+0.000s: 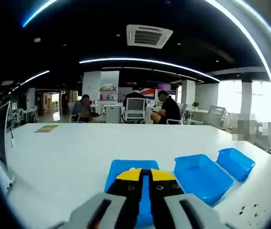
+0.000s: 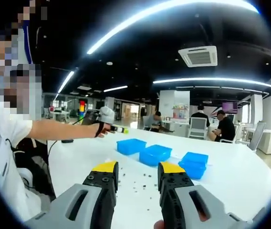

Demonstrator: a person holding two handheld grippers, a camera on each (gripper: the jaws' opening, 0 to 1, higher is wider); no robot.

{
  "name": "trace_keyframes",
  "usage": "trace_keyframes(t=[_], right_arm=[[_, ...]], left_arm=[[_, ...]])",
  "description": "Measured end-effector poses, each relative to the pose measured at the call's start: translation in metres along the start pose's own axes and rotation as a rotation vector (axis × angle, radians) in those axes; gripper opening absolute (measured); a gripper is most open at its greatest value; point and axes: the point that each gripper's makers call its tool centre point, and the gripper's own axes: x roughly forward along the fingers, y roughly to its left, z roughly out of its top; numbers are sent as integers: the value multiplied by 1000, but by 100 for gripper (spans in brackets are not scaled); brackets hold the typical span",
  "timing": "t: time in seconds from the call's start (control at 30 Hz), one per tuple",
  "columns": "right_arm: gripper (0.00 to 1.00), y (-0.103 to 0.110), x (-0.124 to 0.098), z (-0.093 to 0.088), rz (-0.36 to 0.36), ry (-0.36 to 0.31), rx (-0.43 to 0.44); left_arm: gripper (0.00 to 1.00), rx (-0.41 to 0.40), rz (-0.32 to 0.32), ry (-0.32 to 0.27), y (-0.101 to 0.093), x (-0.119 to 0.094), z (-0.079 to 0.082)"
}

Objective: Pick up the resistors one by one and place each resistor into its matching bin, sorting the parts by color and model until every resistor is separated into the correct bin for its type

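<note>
Left gripper [image 1: 145, 175] clenched empty over a blue bin [image 1: 126, 168]; right gripper [image 2: 138, 171] released above resistors [image 2: 142, 183] scattered on the white bench [image 2: 231, 174].

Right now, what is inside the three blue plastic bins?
The middle blue plastic bin looks empty. The left hand-held gripper covers the nearest blue bin; the farthest bin's inside is unclear.

Grey tongs [image 2: 138, 179] with black, yellow-tipped jaws; white sleeve [image 2: 11, 130].
</note>
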Motion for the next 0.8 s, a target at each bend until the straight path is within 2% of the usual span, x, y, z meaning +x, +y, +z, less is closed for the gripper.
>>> trace_keyframes(t=[0.03, 0.07, 0.1, 0.13, 0.23, 0.37, 0.57, 0.7, 0.8], right_arm=[[35, -1, 0, 0, -3, 0, 0], [35, -2, 0, 0, -5, 1, 0], [35, -2, 0, 0, -7, 1, 1], [35, -2, 0, -1, -7, 2, 2], [35, -2, 1, -2, -3, 5, 3], [35, 0, 2, -1, 4, 4, 1], [35, -1, 0, 1, -1, -1, 0], [35, 0, 1, 0, 0, 1, 0], [35, 1, 2, 0, 2, 2, 1]], left_arm=[[24, 0, 3, -2, 1, 0, -1], [40, -3, -2, -5, 2, 1, -1], [50, -8, -11, -5, 1, 1, -2], [56, -7, -13, -2, 1, 1, -2], [55, 43, -3, -1, 1, -2, -2], [55, 37, -19, -6, -2, -6, 3], [54, 64, -73, -29, -19, -24, 9], [54, 80, -149, -51, -41, -47, 10], [54, 56, -239, -78, -63, -72, 13]])
